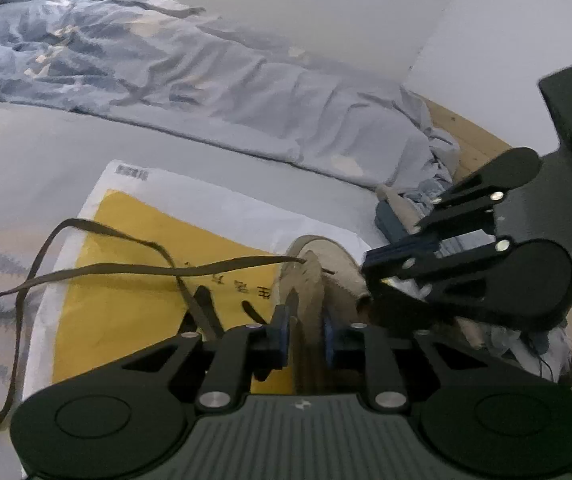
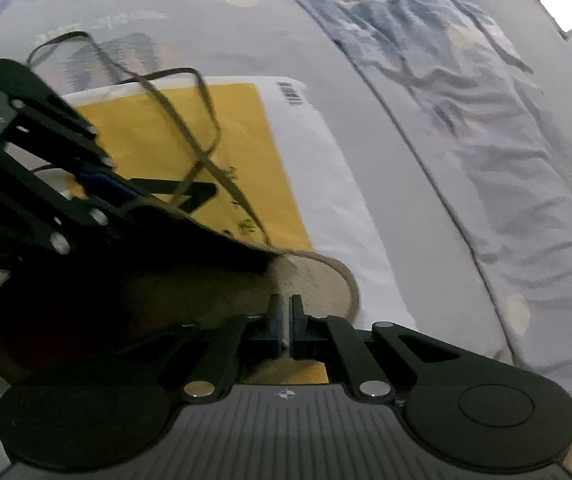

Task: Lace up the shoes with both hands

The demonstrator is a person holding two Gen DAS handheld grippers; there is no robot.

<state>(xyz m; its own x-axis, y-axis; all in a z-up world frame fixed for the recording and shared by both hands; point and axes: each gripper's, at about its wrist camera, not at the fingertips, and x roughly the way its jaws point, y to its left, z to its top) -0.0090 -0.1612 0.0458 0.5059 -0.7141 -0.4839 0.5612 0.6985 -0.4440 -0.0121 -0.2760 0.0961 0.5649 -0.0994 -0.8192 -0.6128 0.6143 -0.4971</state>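
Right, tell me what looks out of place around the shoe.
The brown shoelace is mostly unthreaded: it trails off the tan shoe in long loose loops over the yellow-and-white mailer bag and onto the bedsheet. The shoe itself lies on a bed, gripped by both grippers.

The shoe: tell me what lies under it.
The shoe sits over a white-and-yellow plastic bag spread on the bed sheet. The brown lace trails across the bag. The patch directly beneath the sole is hidden.
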